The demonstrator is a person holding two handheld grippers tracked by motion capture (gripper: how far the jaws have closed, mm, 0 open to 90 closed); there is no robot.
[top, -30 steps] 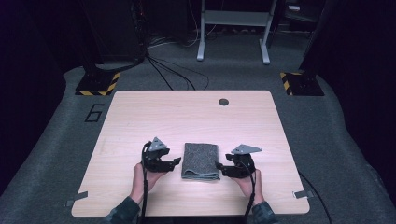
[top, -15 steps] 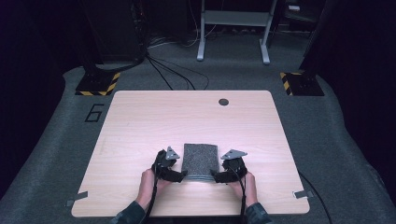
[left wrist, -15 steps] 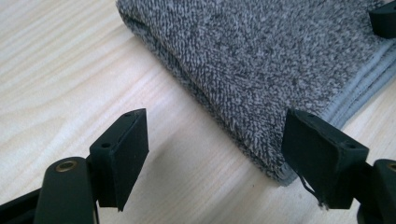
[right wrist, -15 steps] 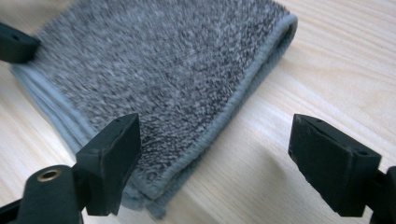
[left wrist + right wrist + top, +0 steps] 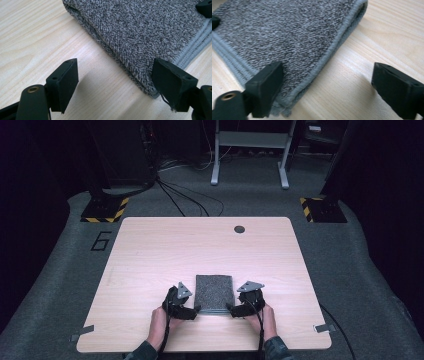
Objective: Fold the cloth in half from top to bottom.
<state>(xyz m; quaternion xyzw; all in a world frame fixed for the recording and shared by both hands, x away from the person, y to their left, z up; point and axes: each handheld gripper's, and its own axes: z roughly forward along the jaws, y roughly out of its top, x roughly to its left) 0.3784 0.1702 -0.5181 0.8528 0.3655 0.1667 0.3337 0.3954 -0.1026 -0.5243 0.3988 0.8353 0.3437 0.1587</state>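
Straddling the towel's (image 5: 214, 292) near corners, both tools, left (image 5: 196, 309) and right (image 5: 230, 309), apparently nearer, spread wide

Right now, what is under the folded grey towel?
The towel lies flat on the wooden table. Its folded layers show at the edges; anything beneath it is covered.

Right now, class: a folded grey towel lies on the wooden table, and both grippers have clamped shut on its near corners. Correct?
Not quite. The folded grey towel lies on the wooden table, but both gripper views show the left gripper and right gripper open, jaws straddling the corners.
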